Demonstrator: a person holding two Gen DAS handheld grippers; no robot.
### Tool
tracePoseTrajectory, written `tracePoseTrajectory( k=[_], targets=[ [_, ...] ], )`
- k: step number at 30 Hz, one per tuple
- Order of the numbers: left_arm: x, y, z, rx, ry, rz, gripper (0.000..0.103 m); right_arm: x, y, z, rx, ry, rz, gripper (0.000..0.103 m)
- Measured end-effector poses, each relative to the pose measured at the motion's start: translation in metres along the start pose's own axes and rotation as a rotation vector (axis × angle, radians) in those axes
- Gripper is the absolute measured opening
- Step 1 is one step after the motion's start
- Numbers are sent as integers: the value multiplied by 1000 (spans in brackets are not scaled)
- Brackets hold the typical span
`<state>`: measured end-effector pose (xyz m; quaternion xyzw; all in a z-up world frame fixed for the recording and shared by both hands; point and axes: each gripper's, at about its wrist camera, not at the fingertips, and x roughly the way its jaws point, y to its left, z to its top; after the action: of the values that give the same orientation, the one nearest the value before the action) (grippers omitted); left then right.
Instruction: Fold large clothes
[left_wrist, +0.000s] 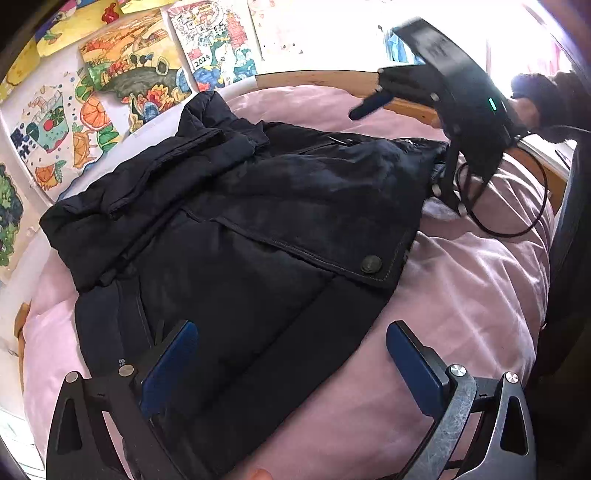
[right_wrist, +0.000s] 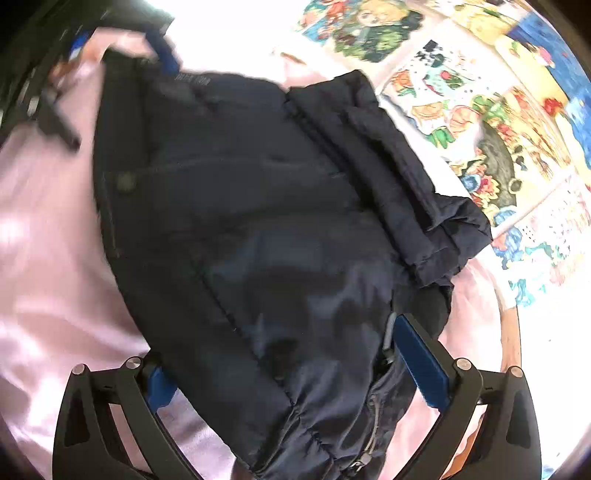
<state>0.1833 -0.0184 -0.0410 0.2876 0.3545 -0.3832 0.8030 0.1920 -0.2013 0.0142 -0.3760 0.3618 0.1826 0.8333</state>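
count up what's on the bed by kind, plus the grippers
dark navy padded jacket: 1
pink sheet: 1
black cable: 1
grippers: 2, the left gripper and the right gripper, each with fingers spread open
total: 5
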Motion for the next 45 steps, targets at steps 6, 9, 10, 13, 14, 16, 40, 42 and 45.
tracePoseTrajectory(
  k=[6,9,10,13,14,16,40,42,45],
  targets=[
    [-7,-4,7,40,-26,40,103,-5,-44,17,170,-44,55,98],
    [-9,-3,12,46,-30,84,103,-5,-61,26,232,-68,61,96],
    [-9,-3,14,43,-29,103,103,-4,-66,29,251,-76,62,96],
    [-7,3,15,27,-24,182,103,-5,-79,35,302,-100,58,93],
    [-5,6,15,20,-14,212,103,-6,-85,37,321,-111,55,93],
    [-2,14,13,-2,11,279,103,-7,-90,40,344,-127,43,91],
    [-73,53,26,-189,-191,467,12,-61,-34,30,111,-115,-46,7],
    [-82,47,25,-187,-205,444,12,-77,-28,24,101,-130,-60,4],
    [-94,43,20,-204,-220,402,11,-103,-29,17,108,-158,-72,2]
  ],
)
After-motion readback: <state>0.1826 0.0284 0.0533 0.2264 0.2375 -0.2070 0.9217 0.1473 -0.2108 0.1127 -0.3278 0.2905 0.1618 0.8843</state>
